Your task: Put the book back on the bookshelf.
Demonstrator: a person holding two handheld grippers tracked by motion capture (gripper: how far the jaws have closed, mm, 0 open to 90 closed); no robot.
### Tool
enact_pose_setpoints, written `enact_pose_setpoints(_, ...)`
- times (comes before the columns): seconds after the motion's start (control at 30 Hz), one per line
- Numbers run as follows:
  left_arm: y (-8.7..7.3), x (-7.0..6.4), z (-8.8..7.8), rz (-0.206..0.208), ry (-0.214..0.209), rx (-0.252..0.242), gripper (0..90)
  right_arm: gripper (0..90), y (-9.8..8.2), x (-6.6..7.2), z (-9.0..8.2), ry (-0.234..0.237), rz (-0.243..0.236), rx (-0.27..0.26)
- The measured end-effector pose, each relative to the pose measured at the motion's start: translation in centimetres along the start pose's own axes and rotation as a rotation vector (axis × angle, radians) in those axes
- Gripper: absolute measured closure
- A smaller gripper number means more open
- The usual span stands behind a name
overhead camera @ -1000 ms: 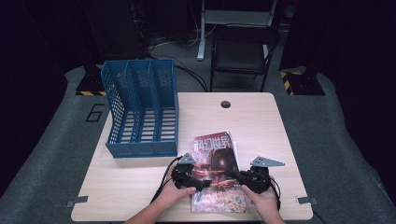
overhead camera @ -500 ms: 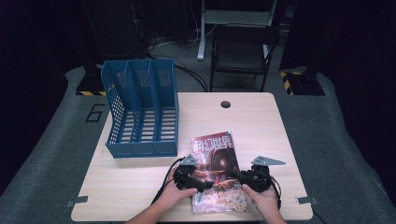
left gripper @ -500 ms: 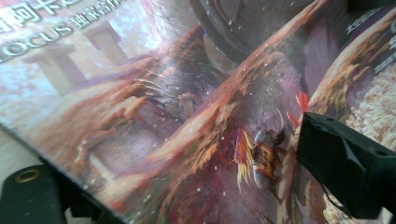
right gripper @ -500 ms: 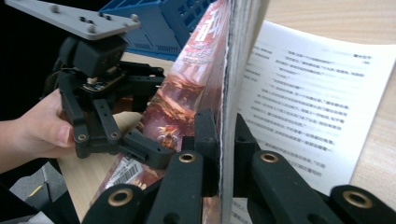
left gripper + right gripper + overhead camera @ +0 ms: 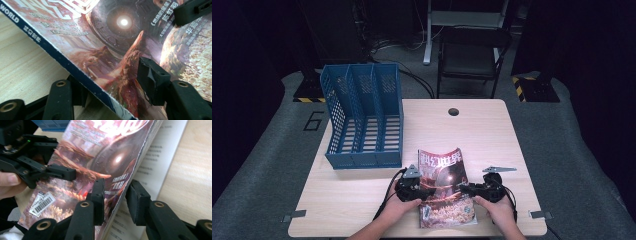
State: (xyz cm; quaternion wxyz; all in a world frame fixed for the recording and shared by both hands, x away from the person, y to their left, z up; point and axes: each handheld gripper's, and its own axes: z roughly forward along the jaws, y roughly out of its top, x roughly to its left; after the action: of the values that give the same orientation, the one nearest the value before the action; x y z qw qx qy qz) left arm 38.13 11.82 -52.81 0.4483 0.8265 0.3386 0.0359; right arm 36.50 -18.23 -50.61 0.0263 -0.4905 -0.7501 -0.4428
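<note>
Magazine: lies on the near middle of the table, spine to the left, title end far, between the two hands.
Left edge, left gripper view: the spine runs between the jaws, one black jaw under it on the wood, the other over the cover; whether the pads press I cannot tell.
Left gripper: jaws have just been closing, magazine edge between them.
Right edge, right gripper view: the cover is lifted off a white inner page that the high view hides; one finger lies on the cover, the other sits under it on the page side, with a gap to the paper.
Right gripper: jaws have just been opening, cover between them, released rather than clenched.
Other hand, right gripper view: a thumb grips the left gripper's body beyond the barcode.
File rack: blue, three slots, upright on the far left of the table, well apart from the magazine.
Chair: dark, beyond the far edge.
</note>
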Motion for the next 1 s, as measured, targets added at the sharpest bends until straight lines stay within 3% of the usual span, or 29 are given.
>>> enact_pose_setpoints(0.13,0.0,0.4,-0.1,-0.059,-0.013,-0.013,54.7,67.8,-0.1,-0.1,0.0,0.023,0.026,0.048)
enact_pose_setpoints(0.27,0.0,0.6,-0.1,-0.072,-0.022,-0.011,58.6,66.4,-0.6,-0.3,0.4,0.046,0.033,0.118)
enact_pose_setpoints(0.37,0.3,0.3,-0.3,-0.058,-0.010,-0.025,62.1,66.5,-0.7,-0.4,0.6,0.052,0.036,0.140)
enact_pose_setpoints(0.67,1.1,0.0,-1.2,-0.045,-0.011,-0.019,68.7,71.5,-1.0,-0.5,0.8,0.082,0.078,0.147)
enact_pose_setpoints(0.83,1.6,-0.2,-2.4,-0.042,-0.010,-0.056,72.8,71.4,-1.0,-0.1,1.2,0.110,0.092,0.161)
enact_pose_setpoints(1.0,2.3,-0.4,-3.7,-0.036,-0.030,-0.093,76.2,71.7,-0.9,0.4,1.5,0.124,0.068,0.159)
